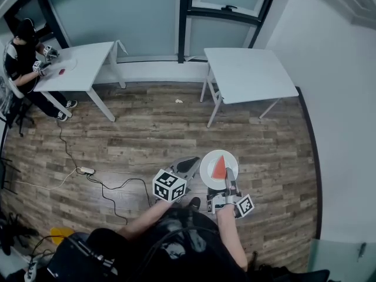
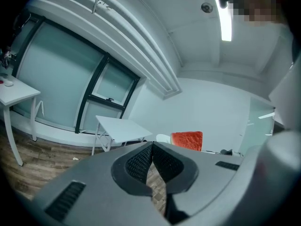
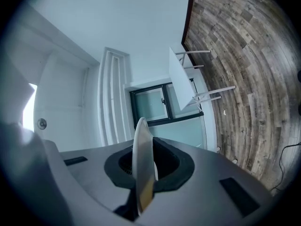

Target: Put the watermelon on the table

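A red, wedge-shaped watermelon slice (image 1: 219,168) lies on a small white plate (image 1: 209,160) held above the wood floor. My right gripper (image 1: 228,175) is shut on the plate's near rim; in the right gripper view the plate (image 3: 142,159) stands edge-on between the pads. My left gripper (image 1: 191,163) hovers just left of the plate, shut and empty. In the left gripper view its pads (image 2: 141,160) meet at the tips, with the watermelon slice (image 2: 187,140) and plate (image 2: 163,138) just beyond them. An empty white table (image 1: 249,73) stands ahead to the right.
A second white table (image 1: 82,60) stands at the far left, where a seated person (image 1: 22,57) works with grippers. A power strip (image 1: 86,170) and black cable (image 1: 111,188) lie on the floor to my left. Glass walls run behind both tables.
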Action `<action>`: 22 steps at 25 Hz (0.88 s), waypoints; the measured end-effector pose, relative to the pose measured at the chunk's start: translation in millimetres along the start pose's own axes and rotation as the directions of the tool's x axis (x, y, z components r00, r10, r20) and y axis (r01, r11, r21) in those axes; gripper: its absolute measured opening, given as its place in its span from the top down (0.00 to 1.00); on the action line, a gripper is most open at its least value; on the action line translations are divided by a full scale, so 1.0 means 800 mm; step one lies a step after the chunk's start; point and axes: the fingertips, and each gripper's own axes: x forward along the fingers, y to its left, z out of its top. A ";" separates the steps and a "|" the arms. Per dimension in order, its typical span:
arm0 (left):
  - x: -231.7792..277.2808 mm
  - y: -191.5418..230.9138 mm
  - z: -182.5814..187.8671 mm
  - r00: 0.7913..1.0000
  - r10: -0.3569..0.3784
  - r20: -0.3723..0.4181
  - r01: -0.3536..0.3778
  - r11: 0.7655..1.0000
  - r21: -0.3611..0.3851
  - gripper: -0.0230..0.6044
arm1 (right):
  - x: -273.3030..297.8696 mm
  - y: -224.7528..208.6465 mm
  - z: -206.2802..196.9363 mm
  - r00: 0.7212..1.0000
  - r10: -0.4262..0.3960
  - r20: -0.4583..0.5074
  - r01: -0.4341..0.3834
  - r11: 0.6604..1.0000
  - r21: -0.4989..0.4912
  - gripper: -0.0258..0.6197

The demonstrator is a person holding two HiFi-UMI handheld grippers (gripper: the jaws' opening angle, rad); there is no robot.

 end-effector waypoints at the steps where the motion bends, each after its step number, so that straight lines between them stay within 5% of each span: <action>1: -0.001 0.003 0.001 1.000 -0.002 -0.001 0.002 1.000 -0.002 0.96 | 0.002 -0.001 -0.003 1.000 0.001 -0.002 -0.001 1.000 0.003 0.92; 13: -0.008 0.052 -0.003 0.999 -0.031 -0.044 0.030 0.999 -0.022 0.96 | 0.026 -0.015 -0.015 0.998 0.030 0.050 -0.032 0.999 0.029 0.92; 22: 0.060 0.096 -0.001 0.995 -0.004 -0.104 0.001 0.999 -0.032 0.96 | 0.085 -0.036 0.023 0.998 0.005 0.062 -0.009 0.998 0.070 0.92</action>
